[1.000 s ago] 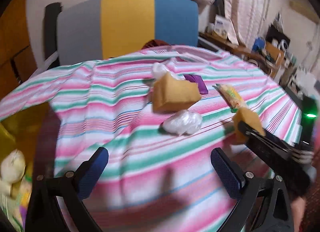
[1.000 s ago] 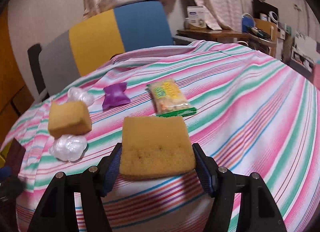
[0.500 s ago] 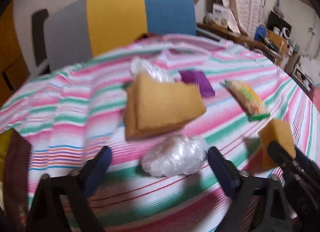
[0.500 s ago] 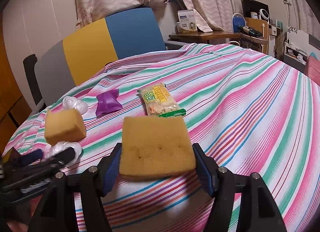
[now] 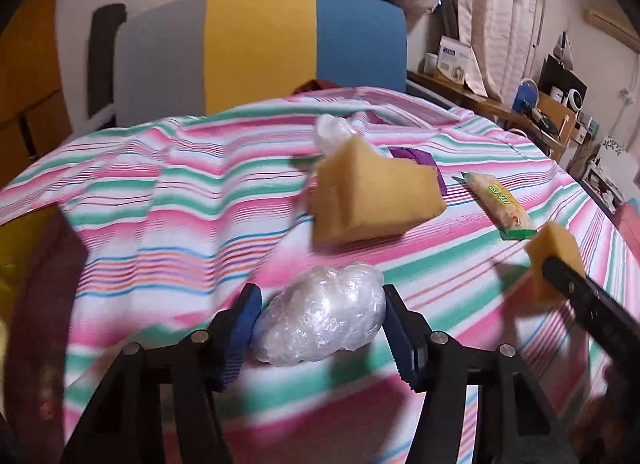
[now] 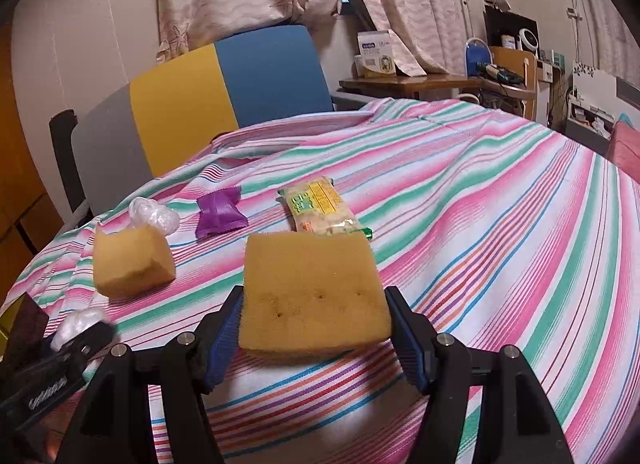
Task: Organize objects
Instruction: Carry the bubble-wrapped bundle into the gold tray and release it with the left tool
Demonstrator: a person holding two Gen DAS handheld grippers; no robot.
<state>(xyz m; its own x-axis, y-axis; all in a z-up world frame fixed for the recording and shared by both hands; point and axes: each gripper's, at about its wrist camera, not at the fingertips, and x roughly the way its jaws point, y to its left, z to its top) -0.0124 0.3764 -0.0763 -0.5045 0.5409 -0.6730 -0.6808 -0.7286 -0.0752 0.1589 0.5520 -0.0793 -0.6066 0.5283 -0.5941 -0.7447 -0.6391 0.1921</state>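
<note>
My left gripper (image 5: 320, 328) is shut on a clear plastic wad (image 5: 320, 320) at the near left of the striped tablecloth (image 5: 168, 200). My right gripper (image 6: 314, 328) is shut on a yellow sponge (image 6: 312, 296) and holds it just above the cloth; it also shows in the left wrist view (image 5: 554, 260). A second yellow sponge (image 5: 372, 200) lies beyond the wad, with another plastic wad (image 5: 334, 132) behind it. A purple packet (image 6: 220, 214) and a yellow snack packet (image 6: 320, 210) lie mid-table.
A grey, yellow and blue chair back (image 5: 260, 44) stands behind the table. A yellow bag (image 5: 20, 264) sits at the left edge. A cluttered wooden desk (image 6: 440, 84) and shelves stand at the right, with curtains behind.
My left gripper moved forward to the near plastic wad and closed on it. My right gripper still holds the sponge, almost unmoved.
</note>
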